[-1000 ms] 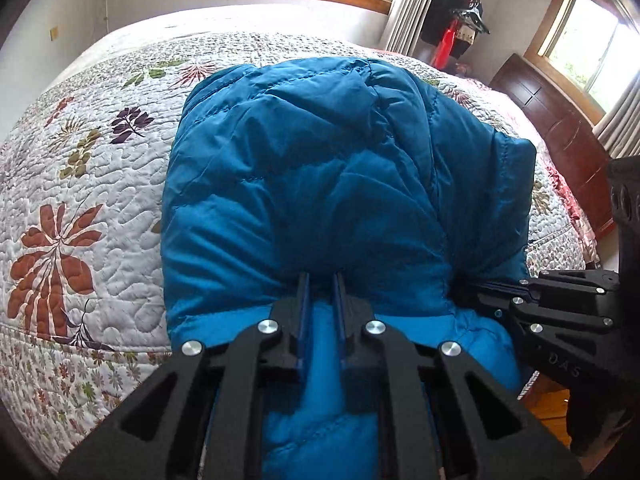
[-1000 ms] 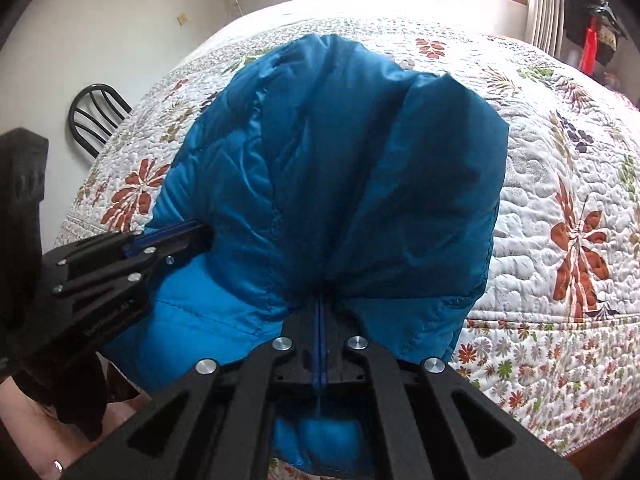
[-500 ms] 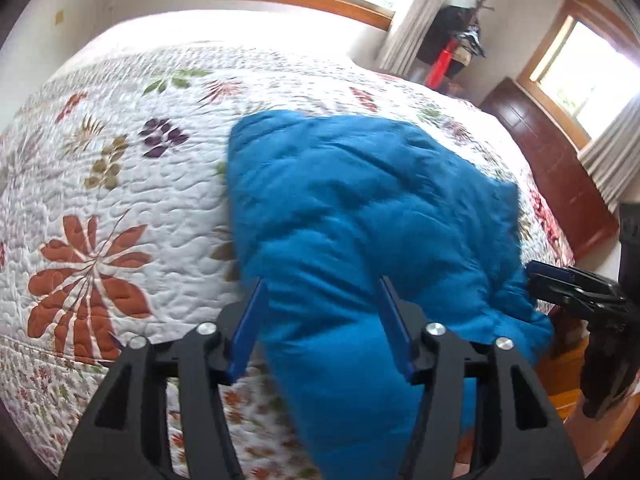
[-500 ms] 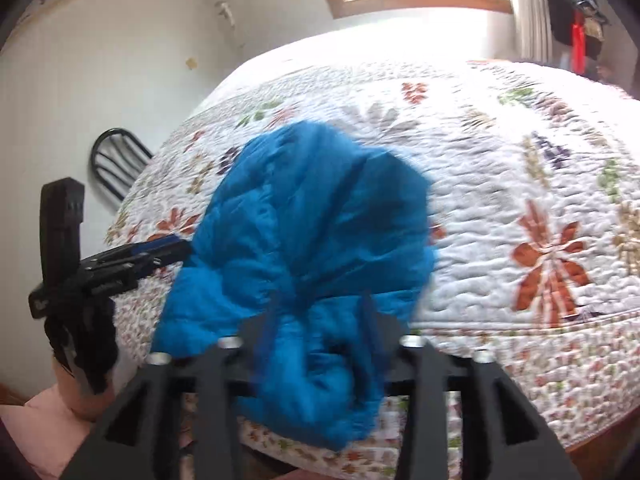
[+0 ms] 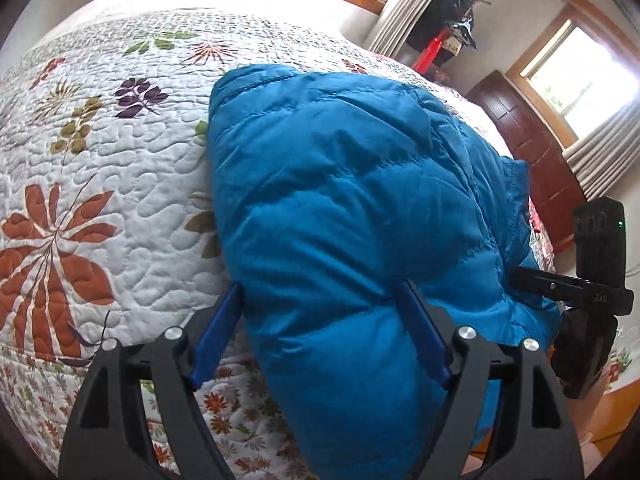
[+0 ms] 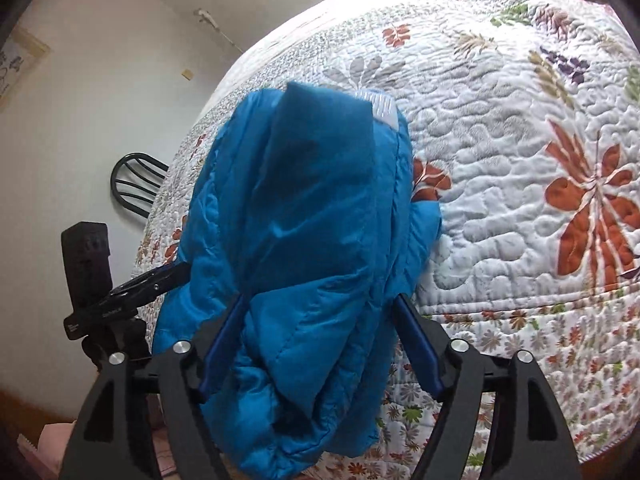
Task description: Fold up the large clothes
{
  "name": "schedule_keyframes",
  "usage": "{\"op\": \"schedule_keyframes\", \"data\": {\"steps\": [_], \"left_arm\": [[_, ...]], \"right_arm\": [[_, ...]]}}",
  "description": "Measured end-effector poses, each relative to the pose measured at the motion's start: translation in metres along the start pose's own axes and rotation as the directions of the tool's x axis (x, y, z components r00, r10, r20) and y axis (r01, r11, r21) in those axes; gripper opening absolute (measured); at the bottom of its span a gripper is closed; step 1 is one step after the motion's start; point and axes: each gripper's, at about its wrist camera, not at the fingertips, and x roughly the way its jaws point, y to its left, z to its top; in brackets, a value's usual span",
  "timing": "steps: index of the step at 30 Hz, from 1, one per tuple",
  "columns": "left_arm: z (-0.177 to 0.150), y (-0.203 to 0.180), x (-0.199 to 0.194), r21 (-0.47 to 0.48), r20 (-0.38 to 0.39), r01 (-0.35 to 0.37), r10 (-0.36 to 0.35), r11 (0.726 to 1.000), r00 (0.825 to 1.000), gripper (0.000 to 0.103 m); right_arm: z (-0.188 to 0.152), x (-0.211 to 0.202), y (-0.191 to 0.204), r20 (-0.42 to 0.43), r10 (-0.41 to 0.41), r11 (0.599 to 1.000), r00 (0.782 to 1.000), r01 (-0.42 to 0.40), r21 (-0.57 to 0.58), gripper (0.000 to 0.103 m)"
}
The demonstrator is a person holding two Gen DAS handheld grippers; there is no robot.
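The blue puffer jacket [image 5: 360, 208] lay bunched on the floral quilt [image 5: 100, 184] at the near edge of the bed, its lower end spilling over the side. The left tongs [image 5: 320, 328] and right tongs [image 6: 316, 336] had just been opening and stood wide, the jacket bulging between their blue pads without being pinched. A white label [image 6: 382, 110] showed at the jacket's far end, its writing too small to read.

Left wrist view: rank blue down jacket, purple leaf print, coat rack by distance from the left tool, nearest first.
1. Blue down jacket: between the open left tool's fingers, at the bed edge.
2. Purple leaf print: upper left on the quilt.
3. Coat rack: far corner, by the curtain.
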Motion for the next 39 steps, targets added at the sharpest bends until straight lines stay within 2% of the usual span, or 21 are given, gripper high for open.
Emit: {"op": "schedule_keyframes", "data": {"steps": [6, 18, 24, 26, 27, 28, 31, 34, 39], "left_arm": [[0.004, 0.003, 0.005, 0.023, 0.0, 0.021, -0.021, 1.0, 1.0, 0.087], [0.015, 0.02, 0.028, 0.012, -0.03, 0.123, -0.122, 0.992, 0.992, 0.097], [0.017, 0.021, 0.037, 0.002, -0.025, 0.175, -0.175, 0.985, 0.984, 0.099], [0.016, 0.02, 0.039, 0.007, -0.014, 0.185, -0.185, 0.983, 0.983, 0.098], [0.016, 0.02, 0.038, 0.005, -0.006, 0.19, -0.19, 0.982, 0.982, 0.092], [0.016, 0.019, 0.036, 0.007, 0.008, 0.191, -0.191, 0.981, 0.981, 0.082], [0.013, 0.015, 0.026, 0.027, 0.046, 0.197, -0.199, 0.98, 0.979, 0.066], [0.013, 0.014, 0.013, 0.029, 0.082, 0.243, -0.245, 0.97, 0.966, 0.055], [0.024, 0.02, -0.012, 0.033, 0.136, 0.265, -0.267, 0.964, 0.954, 0.051]], "right_arm": [[0.002, 0.023, -0.009, -0.023, 0.062, 0.998, 0.998, -0.062, 0.024, 0.087], [0.005, 0.049, -0.025, -0.023, 0.189, 0.981, 0.982, -0.188, 0.037, 0.095], [0.006, 0.056, -0.028, -0.005, 0.227, 0.974, 0.974, -0.227, 0.026, 0.094], [0.003, 0.056, -0.029, 0.016, 0.24, 0.971, 0.971, -0.241, 0.015, 0.088], [-0.002, 0.055, -0.03, 0.029, 0.252, 0.968, 0.967, -0.252, 0.007, 0.078], [-0.004, 0.053, -0.028, 0.044, 0.255, 0.967, 0.966, -0.255, -0.002, 0.07], [-0.011, 0.044, -0.022, 0.08, 0.249, 0.968, 0.965, -0.246, -0.044, 0.056], [-0.013, 0.035, -0.011, 0.105, 0.251, 0.967, 0.962, -0.244, -0.077, 0.051], [-0.003, 0.025, 0.02, 0.125, 0.242, 0.961, 0.962, -0.22, -0.17, 0.047]]}}
